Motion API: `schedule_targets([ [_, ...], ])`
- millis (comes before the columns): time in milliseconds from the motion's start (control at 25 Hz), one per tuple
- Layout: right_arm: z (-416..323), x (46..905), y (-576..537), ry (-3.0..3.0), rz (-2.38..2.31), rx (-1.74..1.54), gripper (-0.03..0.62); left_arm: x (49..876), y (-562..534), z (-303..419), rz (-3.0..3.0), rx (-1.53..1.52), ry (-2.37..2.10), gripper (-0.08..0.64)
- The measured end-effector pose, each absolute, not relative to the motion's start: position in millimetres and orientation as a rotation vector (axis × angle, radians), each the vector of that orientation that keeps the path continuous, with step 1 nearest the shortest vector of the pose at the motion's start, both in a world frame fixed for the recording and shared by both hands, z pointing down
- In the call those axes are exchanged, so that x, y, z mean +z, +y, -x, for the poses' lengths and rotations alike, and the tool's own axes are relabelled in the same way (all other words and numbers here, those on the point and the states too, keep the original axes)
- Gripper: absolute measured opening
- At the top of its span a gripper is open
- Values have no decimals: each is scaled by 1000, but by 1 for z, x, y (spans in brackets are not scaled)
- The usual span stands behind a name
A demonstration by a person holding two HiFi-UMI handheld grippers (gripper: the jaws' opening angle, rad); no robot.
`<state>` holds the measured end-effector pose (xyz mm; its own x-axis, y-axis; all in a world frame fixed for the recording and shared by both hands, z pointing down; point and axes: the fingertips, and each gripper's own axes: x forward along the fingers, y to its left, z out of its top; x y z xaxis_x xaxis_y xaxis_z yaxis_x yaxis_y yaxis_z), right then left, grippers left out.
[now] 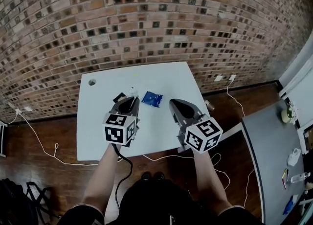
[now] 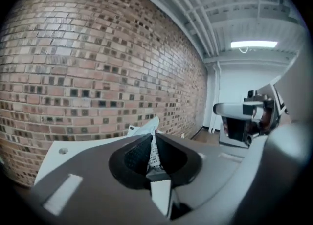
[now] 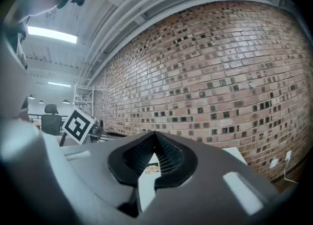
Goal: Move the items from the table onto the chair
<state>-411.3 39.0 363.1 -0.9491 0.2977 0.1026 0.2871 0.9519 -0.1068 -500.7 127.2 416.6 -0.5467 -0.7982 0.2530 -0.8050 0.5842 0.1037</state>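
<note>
Overhead, head view: left gripper (image 1: 128, 99) over white bench (image 1: 95, 131), white packet (image 1: 132, 92) at its tip. Blue packet (image 1: 152, 99) flat on bench, 3 o'clock from that tip. Right gripper (image 1: 177, 105) at 4 o'clock from blue packet.
Left gripper view: jaws pinching white packet (image 2: 149, 131), free end poking toward 12 o'clock.
Right gripper view: jaws pressed together, nothing held.

White table (image 1: 164, 75), blue packet (image 1: 152, 99), white packet (image 2: 149, 130)
</note>
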Motion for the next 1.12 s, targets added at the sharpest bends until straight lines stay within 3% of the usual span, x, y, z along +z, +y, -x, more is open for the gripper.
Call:
schedule_targets([
  [240,400,329,21,-3077,391,119,2,358,114,489,-1465,-36,-2602,37],
  [640,370,337,-12,-3088,103,109,2,350,69,463,-1744,-53,-2457,37],
  [1120,217,342,-130,-3033,-566,127,2,342,-93,330,-2255,-33,-2032,37],
])
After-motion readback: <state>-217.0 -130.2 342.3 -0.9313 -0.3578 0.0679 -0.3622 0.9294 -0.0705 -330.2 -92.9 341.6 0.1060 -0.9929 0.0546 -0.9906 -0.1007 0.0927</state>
